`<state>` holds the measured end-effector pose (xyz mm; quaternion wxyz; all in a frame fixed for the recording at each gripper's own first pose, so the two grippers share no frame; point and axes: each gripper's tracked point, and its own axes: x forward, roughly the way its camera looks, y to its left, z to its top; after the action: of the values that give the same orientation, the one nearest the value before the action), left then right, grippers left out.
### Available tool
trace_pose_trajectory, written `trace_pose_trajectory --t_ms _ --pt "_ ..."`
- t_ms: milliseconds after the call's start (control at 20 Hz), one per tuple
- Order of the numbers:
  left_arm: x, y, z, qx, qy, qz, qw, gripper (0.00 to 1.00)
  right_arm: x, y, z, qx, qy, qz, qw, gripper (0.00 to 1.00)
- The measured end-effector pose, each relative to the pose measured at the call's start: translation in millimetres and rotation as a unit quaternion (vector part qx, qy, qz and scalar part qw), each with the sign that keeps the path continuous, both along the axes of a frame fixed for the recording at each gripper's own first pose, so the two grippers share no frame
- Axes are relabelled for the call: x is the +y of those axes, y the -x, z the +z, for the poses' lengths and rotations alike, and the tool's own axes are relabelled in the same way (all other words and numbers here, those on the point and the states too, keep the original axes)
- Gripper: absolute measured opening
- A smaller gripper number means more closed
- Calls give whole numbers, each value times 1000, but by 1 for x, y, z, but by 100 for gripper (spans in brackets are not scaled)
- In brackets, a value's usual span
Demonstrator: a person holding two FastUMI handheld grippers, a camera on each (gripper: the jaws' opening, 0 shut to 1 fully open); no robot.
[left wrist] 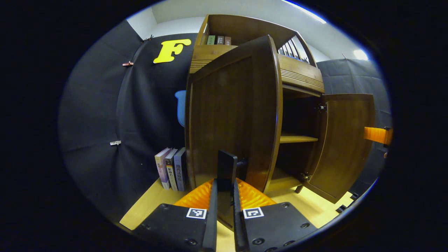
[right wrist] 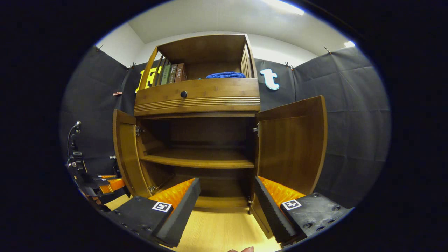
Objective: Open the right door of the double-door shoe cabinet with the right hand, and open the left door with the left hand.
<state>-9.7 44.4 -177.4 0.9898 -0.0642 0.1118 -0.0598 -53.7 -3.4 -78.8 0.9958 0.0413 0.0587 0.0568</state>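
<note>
The wooden shoe cabinet (right wrist: 197,96) stands with both lower doors swung out. In the left gripper view the left door (left wrist: 224,115) is close in front, seen from its outer face. My left gripper (left wrist: 227,169) is shut on that door's small dark knob (left wrist: 242,162). The right door (left wrist: 344,147) hangs open farther off. In the right gripper view my right gripper (right wrist: 226,182) is open and holds nothing, facing the bare inner shelf (right wrist: 199,159). The right door (right wrist: 290,147) is just right of it, and the left door (right wrist: 126,157) has the left gripper (right wrist: 96,185) beside it.
Three books (left wrist: 171,168) stand on the floor against the cabinet's left side. A drawer with a round knob (right wrist: 183,94) sits above the doors. On top are books (right wrist: 173,73) and a blue cloth (right wrist: 225,75). Pale wooden floor (right wrist: 217,231) lies in front.
</note>
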Motion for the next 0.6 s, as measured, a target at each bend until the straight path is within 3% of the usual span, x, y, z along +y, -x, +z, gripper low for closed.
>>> trace_pose_trajectory --t_ms 550,600 --pt "43 14 -21 13 7 8 1000 17 7 -48 -24 20 24 -54 998 100" --pt "48 14 -22 10 7 9 1000 16 9 -54 -26 23 23 -57 998 93"
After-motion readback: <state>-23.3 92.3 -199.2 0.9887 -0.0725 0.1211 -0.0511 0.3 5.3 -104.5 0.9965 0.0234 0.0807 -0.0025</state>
